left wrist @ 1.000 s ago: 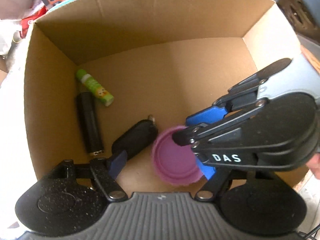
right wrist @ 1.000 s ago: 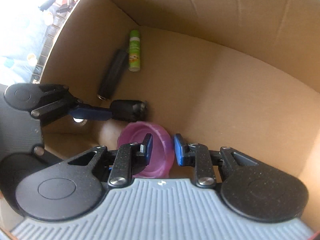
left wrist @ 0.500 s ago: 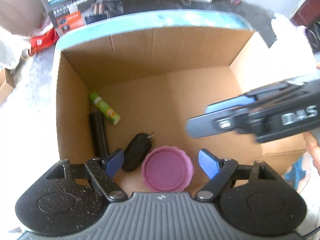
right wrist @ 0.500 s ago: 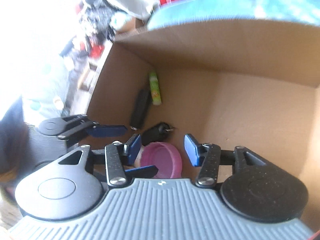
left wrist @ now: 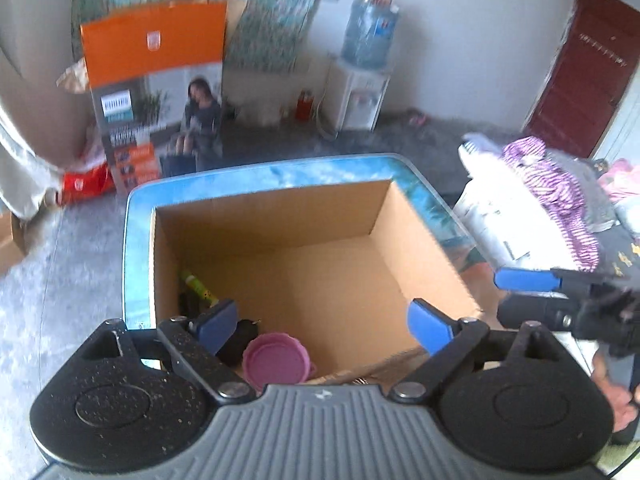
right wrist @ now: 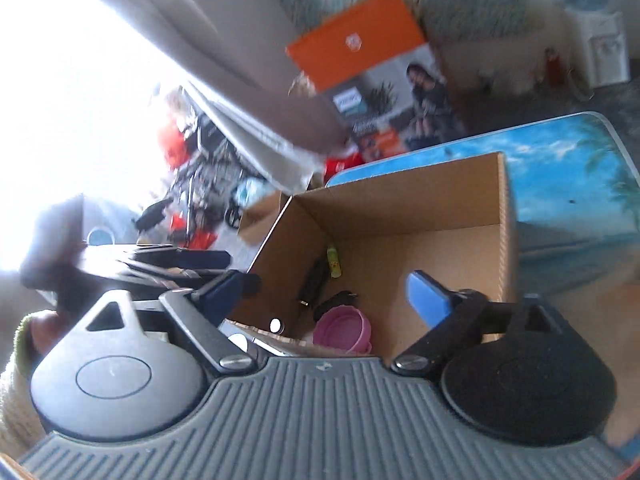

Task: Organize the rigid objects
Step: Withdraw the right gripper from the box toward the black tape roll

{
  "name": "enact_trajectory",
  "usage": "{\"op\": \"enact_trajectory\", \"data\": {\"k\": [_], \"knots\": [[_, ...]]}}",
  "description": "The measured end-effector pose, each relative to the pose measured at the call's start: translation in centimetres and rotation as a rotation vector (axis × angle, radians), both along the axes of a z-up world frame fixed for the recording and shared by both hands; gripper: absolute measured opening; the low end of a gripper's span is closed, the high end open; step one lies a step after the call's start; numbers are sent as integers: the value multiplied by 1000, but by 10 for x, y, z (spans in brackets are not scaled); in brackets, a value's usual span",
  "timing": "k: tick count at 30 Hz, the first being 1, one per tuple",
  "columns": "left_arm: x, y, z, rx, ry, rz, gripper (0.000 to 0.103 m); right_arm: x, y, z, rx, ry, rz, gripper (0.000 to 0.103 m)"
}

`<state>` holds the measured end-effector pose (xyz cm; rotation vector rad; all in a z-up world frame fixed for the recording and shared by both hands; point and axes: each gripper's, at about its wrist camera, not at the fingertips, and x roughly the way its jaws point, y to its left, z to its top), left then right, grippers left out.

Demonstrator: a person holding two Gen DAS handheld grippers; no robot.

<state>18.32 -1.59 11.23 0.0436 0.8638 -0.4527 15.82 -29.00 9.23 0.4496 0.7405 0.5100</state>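
Observation:
A cardboard box (left wrist: 280, 216) (right wrist: 400, 208) stands open on a blue table. On its floor lie a pink lid (left wrist: 276, 362) (right wrist: 342, 330), a black key fob (left wrist: 240, 340) (right wrist: 334, 302), a black cylinder (right wrist: 314, 282) and a green tube (left wrist: 196, 284) (right wrist: 334, 262). My left gripper (left wrist: 324, 328) hangs above the box's near edge, its jaws opening with nothing between them. My right gripper (right wrist: 332, 296) is raised off to the box's right, also opening and holding nothing. It shows from the side in the left wrist view (left wrist: 516, 298).
The blue table (left wrist: 256, 178) (right wrist: 568, 184) has a beach print. An orange and grey product carton (left wrist: 156, 92) stands on the floor behind it, a water dispenser (left wrist: 366, 76) by the wall. A pile of clothes (left wrist: 552, 184) lies to the right.
Both grippers rose out of the box and drew back. The right gripper let go of the pink lid, which now lies on the box floor, and opened wide. The left opened wider.

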Motion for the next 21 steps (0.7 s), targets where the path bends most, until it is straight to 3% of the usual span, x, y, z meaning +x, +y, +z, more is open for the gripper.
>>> {"op": "enact_trajectory", "data": {"k": [2,7,15,21], "knots": [[-21,2,1,-10,-47,1,96,-27,1,-4,-17,-40,-41,102],[-66,5,-16,-36,-100,67,96,-81,7,-16,-125,-70,-107,102],[-111,11,-61,-102,-13,98,96,-139,37,-26,-404,-157,-87,102],[-133,21,-90,-158,48,100,100,-147,43,-32,-468,-182,-79,102]]}}
